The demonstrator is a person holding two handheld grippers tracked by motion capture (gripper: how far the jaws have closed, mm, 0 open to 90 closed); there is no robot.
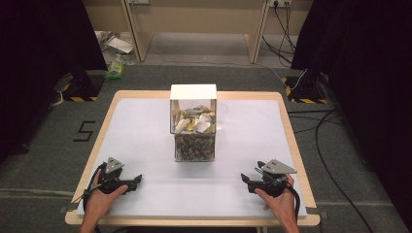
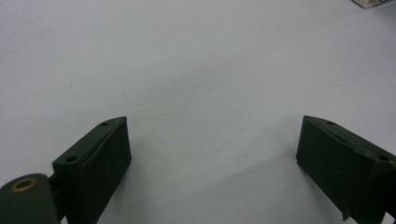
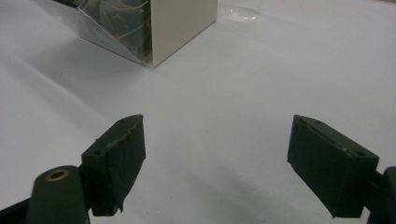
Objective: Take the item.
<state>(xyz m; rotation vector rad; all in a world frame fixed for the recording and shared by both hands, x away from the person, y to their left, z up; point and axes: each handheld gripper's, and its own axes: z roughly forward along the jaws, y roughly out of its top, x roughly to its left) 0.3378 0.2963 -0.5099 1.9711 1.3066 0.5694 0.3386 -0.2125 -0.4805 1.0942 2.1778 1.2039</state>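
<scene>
Item: clear box (image 1: 193, 124), upright at mid tabletop (image 1: 145, 141), ahead of and between your left gripper (image 1: 137, 179) and right gripper (image 1: 244, 177), both with fingers apart and empty, neither clearly nearer.

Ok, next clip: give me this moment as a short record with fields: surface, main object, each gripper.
surface: white table with a wooden rim
main object: clear box with a white lid, wrapped items inside, mid-table
left gripper: open, nothing between its jaws, near edge, apart from the box
right gripper: open, nothing between its jaws, near edge, apart from the box
</scene>
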